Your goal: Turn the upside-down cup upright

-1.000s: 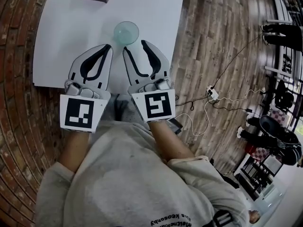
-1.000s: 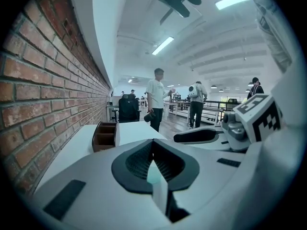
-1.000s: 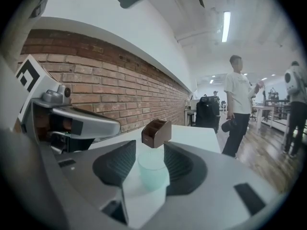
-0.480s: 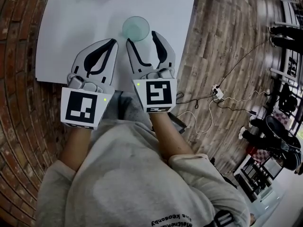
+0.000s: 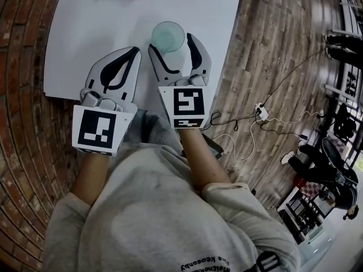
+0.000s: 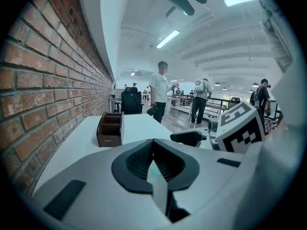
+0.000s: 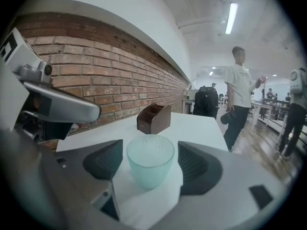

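Cup framed by right gripper, not yet gripped.
Fingers, just opened wide, should be closed evenly on its wall before turning; left gripper shut, empty.

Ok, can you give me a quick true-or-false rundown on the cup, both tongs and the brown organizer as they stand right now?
1. The right tongs clamp the cup. False: their jaws stand apart with the cup between them, untouched; they have just been opening.
2. The left tongs are shut with nothing in them. True.
3. The cup stands wide end up on the white table. True.
4. The brown organizer sits between the cup and the person. False: it stands at the table's far end, beyond the cup.
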Demonstrator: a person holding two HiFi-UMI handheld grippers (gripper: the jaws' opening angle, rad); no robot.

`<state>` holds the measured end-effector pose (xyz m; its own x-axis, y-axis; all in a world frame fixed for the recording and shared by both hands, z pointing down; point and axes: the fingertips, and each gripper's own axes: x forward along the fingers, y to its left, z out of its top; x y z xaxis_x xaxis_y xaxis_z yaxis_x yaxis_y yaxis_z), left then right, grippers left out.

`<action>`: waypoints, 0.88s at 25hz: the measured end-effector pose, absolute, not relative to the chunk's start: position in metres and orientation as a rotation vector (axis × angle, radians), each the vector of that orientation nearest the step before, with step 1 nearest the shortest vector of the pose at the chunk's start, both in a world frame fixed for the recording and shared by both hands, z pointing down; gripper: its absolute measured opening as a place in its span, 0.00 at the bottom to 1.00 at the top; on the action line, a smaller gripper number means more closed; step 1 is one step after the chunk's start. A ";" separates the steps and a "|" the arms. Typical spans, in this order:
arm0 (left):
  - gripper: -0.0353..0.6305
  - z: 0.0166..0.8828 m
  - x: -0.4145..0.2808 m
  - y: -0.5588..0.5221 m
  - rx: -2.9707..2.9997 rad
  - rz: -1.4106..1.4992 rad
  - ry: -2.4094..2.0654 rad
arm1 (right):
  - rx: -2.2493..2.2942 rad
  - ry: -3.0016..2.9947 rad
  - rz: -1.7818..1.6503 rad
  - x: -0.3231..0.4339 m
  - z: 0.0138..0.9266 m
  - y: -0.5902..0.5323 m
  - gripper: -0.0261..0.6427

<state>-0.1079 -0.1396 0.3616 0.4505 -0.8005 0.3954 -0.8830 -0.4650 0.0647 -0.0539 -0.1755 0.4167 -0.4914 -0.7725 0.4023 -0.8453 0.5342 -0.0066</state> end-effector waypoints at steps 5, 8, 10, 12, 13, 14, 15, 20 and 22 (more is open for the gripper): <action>0.07 0.361 -0.110 -0.142 2.428 0.456 -1.467 | 1.308 -2.418 0.322 -0.057 0.423 -0.183 0.59; 0.07 0.365 -0.112 -0.141 2.418 0.450 -1.478 | 1.293 -2.415 0.327 -0.059 0.429 -0.185 0.60; 0.07 0.364 -0.116 -0.144 2.411 0.447 -1.486 | 1.283 -2.411 0.330 -0.063 0.431 -0.188 0.60; 0.07 0.361 -0.118 -0.147 2.408 0.441 -1.495 | 1.272 -2.405 0.328 -0.066 0.431 -0.192 0.61; 0.07 0.360 -0.120 -0.148 2.404 0.442 -1.500 | 1.266 -2.401 0.323 -0.067 0.432 -0.193 0.61; 0.07 0.359 -0.120 -0.148 2.400 0.444 -1.505 | 1.261 -2.397 0.318 -0.068 0.432 -0.193 0.61; 0.07 0.359 -0.121 -0.148 2.396 0.445 -1.509 | 1.257 -2.394 0.313 -0.069 0.433 -0.193 0.61; 0.07 0.364 -0.122 -0.143 2.380 0.446 -1.523 | 1.255 -2.384 0.285 -0.068 0.441 -0.191 0.61; 0.07 0.365 -0.122 -0.142 2.380 0.445 -1.524 | 1.252 -2.386 0.269 -0.069 0.443 -0.192 0.61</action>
